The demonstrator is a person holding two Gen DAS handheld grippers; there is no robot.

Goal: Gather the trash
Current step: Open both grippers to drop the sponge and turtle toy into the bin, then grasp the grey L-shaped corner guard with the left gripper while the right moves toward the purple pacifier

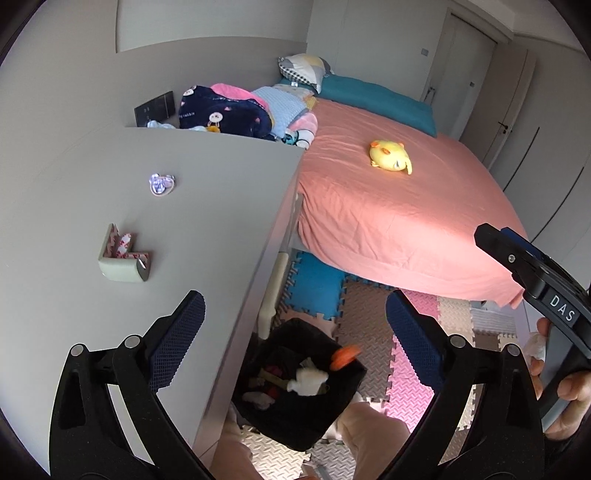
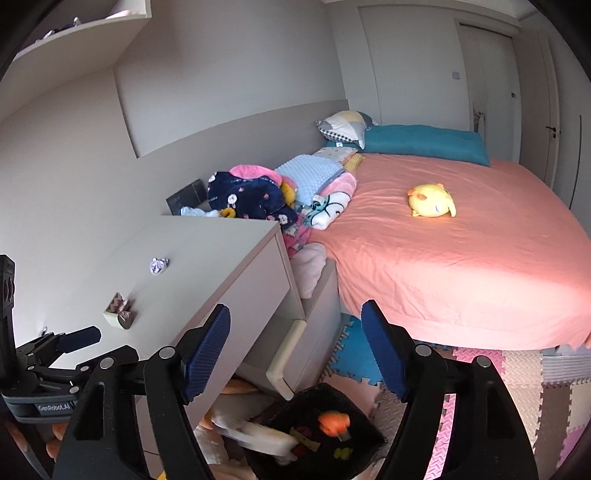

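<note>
A black trash bin (image 1: 295, 417) stands on the floor beside a grey cabinet (image 1: 184, 221), with white tissue (image 1: 308, 380) and an orange scrap (image 1: 345, 356) inside. It also shows in the right wrist view (image 2: 321, 435). On the cabinet top lie a crumpled purple wrapper (image 1: 160, 183) and a grey corner-guard piece with patterned tape (image 1: 123, 258). My left gripper (image 1: 295, 332) is open and empty above the bin. My right gripper (image 2: 295, 350) is open and empty, also above the bin.
A bed with a pink sheet (image 1: 388, 206) lies to the right, with a yellow plush toy (image 1: 391, 156), folded blankets (image 1: 229, 110) and pillows. Coloured foam floor mats (image 1: 369, 314) surround the bin. A wall shelf (image 2: 85, 33) hangs at the upper left.
</note>
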